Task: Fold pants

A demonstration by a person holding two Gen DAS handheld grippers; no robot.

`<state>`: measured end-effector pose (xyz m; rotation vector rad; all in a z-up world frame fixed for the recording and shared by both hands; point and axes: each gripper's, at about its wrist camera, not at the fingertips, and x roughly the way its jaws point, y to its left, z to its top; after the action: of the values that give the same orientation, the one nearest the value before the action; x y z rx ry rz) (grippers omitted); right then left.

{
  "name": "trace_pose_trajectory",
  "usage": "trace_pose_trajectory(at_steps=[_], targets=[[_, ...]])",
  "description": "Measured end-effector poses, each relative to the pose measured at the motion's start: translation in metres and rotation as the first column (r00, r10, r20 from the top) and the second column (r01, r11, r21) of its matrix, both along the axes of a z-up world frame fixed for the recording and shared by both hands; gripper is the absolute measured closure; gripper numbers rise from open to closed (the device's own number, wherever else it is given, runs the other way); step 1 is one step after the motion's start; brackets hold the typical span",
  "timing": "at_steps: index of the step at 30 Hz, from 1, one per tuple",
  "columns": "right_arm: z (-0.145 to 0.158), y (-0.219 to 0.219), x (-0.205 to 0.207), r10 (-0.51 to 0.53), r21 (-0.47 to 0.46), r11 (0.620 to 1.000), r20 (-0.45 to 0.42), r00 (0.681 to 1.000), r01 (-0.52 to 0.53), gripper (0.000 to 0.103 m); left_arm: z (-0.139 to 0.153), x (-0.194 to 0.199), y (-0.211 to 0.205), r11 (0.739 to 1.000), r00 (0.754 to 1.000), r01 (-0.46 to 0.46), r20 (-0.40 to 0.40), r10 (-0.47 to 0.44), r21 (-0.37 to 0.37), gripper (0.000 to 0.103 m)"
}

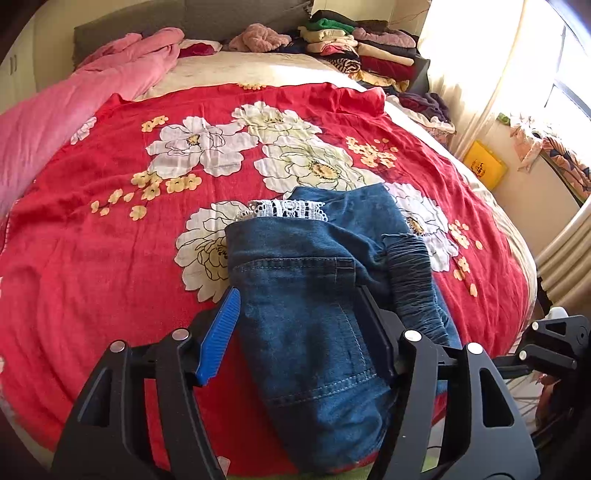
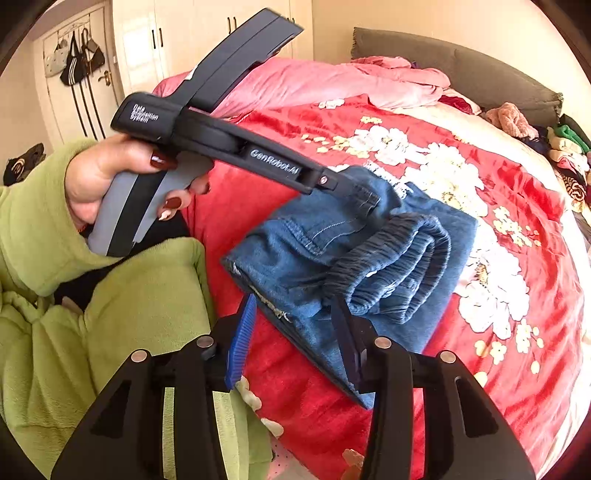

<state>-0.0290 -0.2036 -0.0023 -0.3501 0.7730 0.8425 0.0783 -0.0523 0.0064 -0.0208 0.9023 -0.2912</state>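
The left claw [image 1: 299, 295] stands open above the folded pants [image 1: 314, 288], its blue pad [image 1: 218, 339] off the denim's left edge and its black finger [image 1: 373, 325] over the cloth; neither pad presses on the fabric. In the right wrist view the left claw's tip reaches over the far corner of the bundle, and a hand [image 2: 122, 177] in a green sleeve [image 2: 33, 229] grips its grey handle. The right claw [image 2: 295, 310] is open too, its blue pad [image 2: 242, 339] clear of the near edge of the pants [image 2: 332, 258] and its dark finger [image 2: 345, 336] over the gathered waistband [image 2: 391, 266]; nothing is pinched.

The pants lie folded into a compact blue bundle near the front edge of the bed, on a red cover with white flowers [image 1: 110, 258]. White lace trim [image 1: 284, 210] peeks from the bundle's far end. A pink blanket [image 1: 74, 103] is heaped at the bed's left side, and a stack of folded clothes [image 1: 354, 48] sits at the far right corner by the grey headboard [image 1: 192, 18].
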Motion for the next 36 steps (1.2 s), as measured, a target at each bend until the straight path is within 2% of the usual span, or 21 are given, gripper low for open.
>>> trace_pose_trajectory(at_steps=[4, 9, 18, 21, 27, 36], targets=[[0.007, -0.002, 0.003, -0.012, 0.016, 1.0, 0.006, 1.0, 0.012, 0.054, 0.005, -0.004, 0.0, 1.0, 1.0, -0.003, 0.01, 0.003, -0.002, 0.043], [0.018, -0.004, 0.004, -0.031, 0.051, 0.998, 0.013, 0.999, 0.03, 0.041, 0.011, -0.009, 0.001, 1.0, 1.0, -0.008, 0.023, 0.008, -0.001, 0.036], [0.037, -0.013, 0.003, -0.139, 0.07, 0.989, 0.094, 0.986, 0.133, 0.021, 0.025, -0.017, 0.008, 0.999, 0.997, -0.046, 0.064, 0.046, -0.006, 0.011], [0.044, -0.02, 0.005, -0.194, 0.1, 0.978, 0.114, 0.974, 0.184, 0.013, 0.03, -0.021, 0.012, 0.999, 0.996, -0.053, 0.076, 0.054, -0.013, 0.01], [0.054, -0.037, 0.014, -0.286, 0.148, 0.952, 0.118, 0.951, 0.268, 0.012, 0.039, -0.029, 0.015, 0.998, 0.993, -0.061, 0.097, 0.063, -0.019, 0.01], [0.055, -0.053, 0.026, -0.395, 0.159, 0.913, 0.111, 0.912, 0.376, 0.012, 0.044, -0.037, 0.018, 0.998, 0.99, -0.069, 0.12, 0.069, -0.007, 0.01]])
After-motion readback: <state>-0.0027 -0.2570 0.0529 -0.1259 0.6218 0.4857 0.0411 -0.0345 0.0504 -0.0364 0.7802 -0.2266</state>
